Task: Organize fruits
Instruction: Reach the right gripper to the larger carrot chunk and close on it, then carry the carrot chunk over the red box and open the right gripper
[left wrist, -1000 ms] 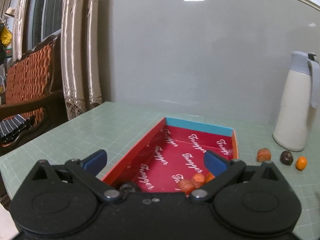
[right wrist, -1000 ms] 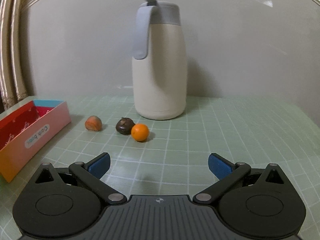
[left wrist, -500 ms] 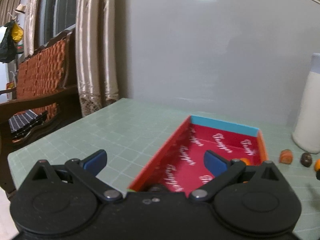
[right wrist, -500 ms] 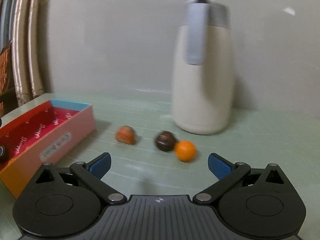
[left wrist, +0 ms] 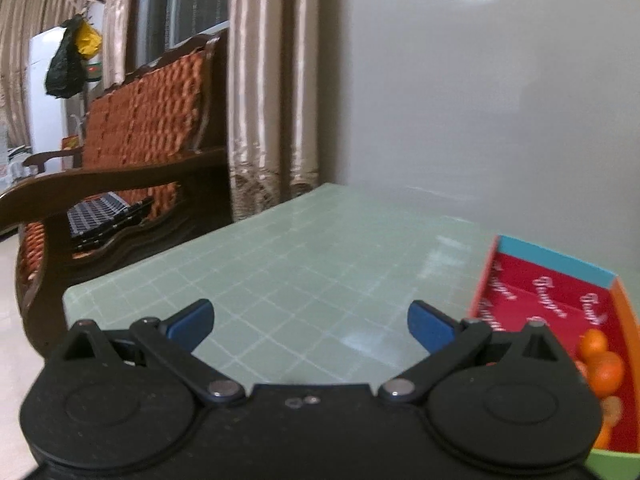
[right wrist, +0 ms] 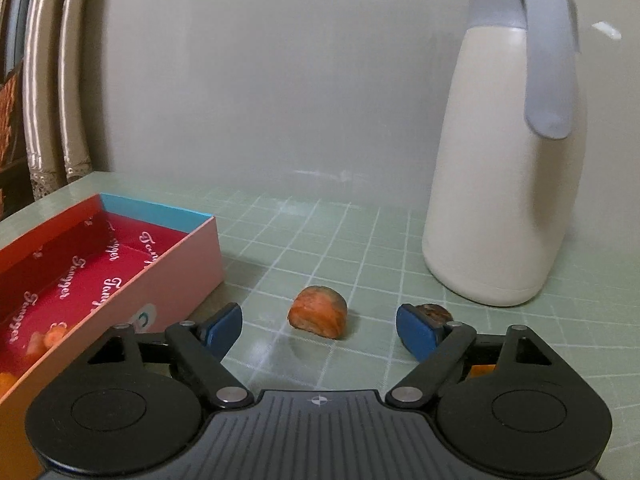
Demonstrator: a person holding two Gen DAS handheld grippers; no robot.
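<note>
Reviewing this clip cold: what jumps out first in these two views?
The open right gripper frames an orange-red fruit piece on the green mat, jaws apart on either side. A tall cream jug stands behind to the right, and the red-lined box sits left, already holding orange fruit.

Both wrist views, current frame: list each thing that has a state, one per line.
left gripper: open, empty, over the mat.
right gripper: open, empty, orange-brown fruit between its fingers' line.
red box: open-topped, fruits inside.
orange-brown fruit: on the mat, outside the box.
dark fruit: on the mat, partly hidden.
white jug: upright, lid shut.
</note>
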